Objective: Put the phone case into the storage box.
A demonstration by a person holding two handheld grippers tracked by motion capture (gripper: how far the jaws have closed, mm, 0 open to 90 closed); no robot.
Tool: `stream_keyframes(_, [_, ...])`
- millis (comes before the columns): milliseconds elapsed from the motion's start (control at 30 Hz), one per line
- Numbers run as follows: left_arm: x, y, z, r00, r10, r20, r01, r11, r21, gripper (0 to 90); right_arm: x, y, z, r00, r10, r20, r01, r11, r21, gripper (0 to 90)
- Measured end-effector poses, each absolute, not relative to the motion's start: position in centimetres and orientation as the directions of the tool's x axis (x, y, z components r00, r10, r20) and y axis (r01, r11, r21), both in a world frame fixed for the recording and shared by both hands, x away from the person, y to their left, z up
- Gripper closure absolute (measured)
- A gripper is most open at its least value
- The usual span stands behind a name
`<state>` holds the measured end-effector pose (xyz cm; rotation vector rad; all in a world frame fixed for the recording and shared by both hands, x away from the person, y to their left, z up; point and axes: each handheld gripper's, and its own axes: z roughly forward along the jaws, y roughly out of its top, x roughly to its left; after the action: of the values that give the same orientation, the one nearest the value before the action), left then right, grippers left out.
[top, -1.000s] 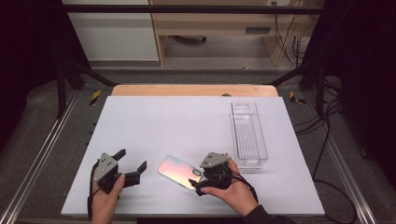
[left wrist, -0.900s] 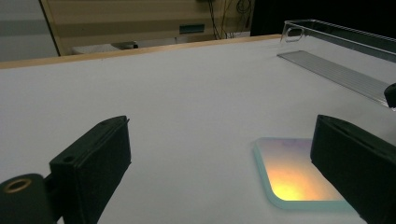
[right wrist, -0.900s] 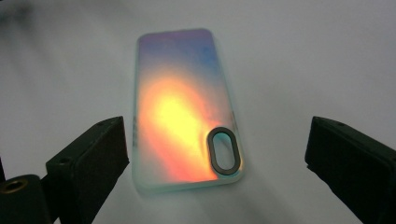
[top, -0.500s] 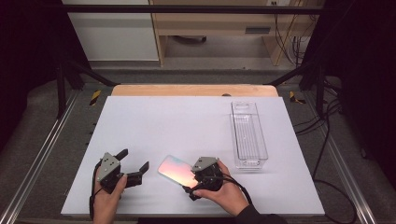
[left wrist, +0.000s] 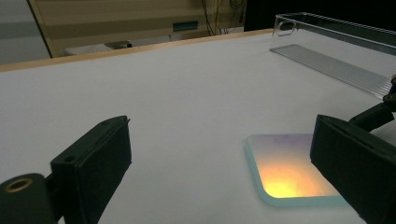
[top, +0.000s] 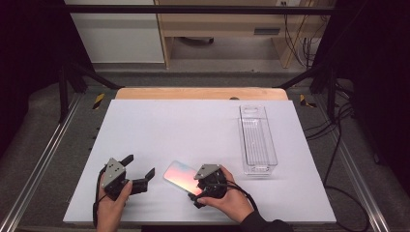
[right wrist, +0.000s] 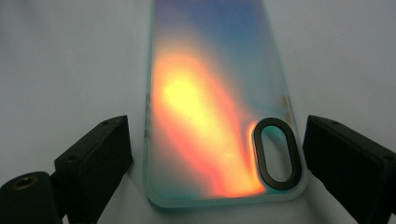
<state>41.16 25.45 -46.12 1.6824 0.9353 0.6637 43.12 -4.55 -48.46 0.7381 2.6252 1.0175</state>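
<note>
- Since a second ago, the right tongs (top: 193, 189) have slid left and forward onto the phone case (top: 181, 177); the left tongs (top: 143, 175) have barely shifted.
- Right tongs gape open, one jaw on each long side of the case (right wrist: 210, 107), at the end with the oval camera cut-out (right wrist: 275, 156), apparently lined up to pinch it across its width.
- Left tongs (left wrist: 224, 177) are open too, empty, resting on the bench just beside the case's other end (left wrist: 285, 175), likely waiting to steady it.
- Phone case lies flat on the white bench (top: 193, 125), near its front edge, between the two hands.
- Farther off to the right stands a clear plastic bin (top: 257, 140), empty, probably where the case is headed.
</note>
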Motion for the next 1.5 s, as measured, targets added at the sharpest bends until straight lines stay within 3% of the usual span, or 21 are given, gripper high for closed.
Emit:
stream_keyframes(567, [41.1, 25.1, -46.1, 0.546, 0.838, -0.014, 0.255, -0.150, 0.955, 4.8, 43.1, -5.7, -49.2, -0.844, 0.536, -0.002, 0.362, 0.572, 0.736, 16.5])
stream_keyframes(833, [41.0, 24.7, -46.1, 0.549, 0.836, 0.005, 0.243, -0.165, 0.956, 4.9, 43.4, -5.5, -48.6, -0.836, 0.548, -0.003, 0.379, 0.582, 0.719, 17.8])
stream_keyframes(1067, [40.8, 23.9, -46.0, 0.560, 0.826, 0.062, 0.210, -0.214, 0.954, 4.8, 45.2, -6.5, -46.3, -0.802, 0.597, 0.021, 0.433, 0.556, 0.709, 18.0])
stream_keyframes(1500, [40.6, 20.4, -46.1, 0.608, 0.759, 0.233, 0.087, -0.355, 0.931, 3.7, 47.9, -6.9, -40.2, -0.797, 0.604, 0.001, 0.444, 0.584, 0.679, 18.0])
